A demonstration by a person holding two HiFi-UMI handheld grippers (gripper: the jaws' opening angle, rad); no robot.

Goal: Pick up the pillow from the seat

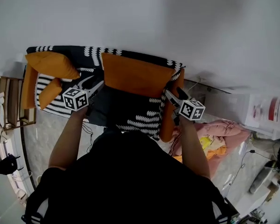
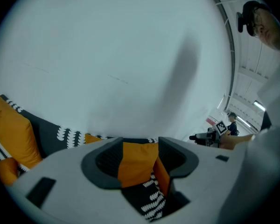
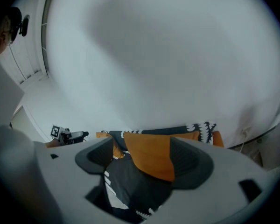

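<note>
**Both jaws spread at the big orange pillow**

The white wall [image 1: 154,17] behind the sofa [image 1: 130,111] fills most of both gripper views, and I can make out nothing else on it. The sofa wears a black-and-white cover. In the head view my own dark torso [image 1: 126,181] cuts off its front edge. The pillow [image 1: 135,76], large and orange, leans against the sofa's back at the middle. Two smaller orange cushions [image 1: 51,64] lie at the sofa's left end. Only the head view shows both, while the left gripper view catches them at its edge. My left gripper [image 1: 95,84] sits at the pillow's left edge. My right gripper [image 1: 173,93] is at its lower right corner, by the sofa's right arm. In each gripper view my jaws stand spread, with the pillow's orange showing in the gap. I see no pad pressing on it, though one right pad hides part of the pillow's corner. Each gripper view also shows the other gripper, small and off to the side.
</note>
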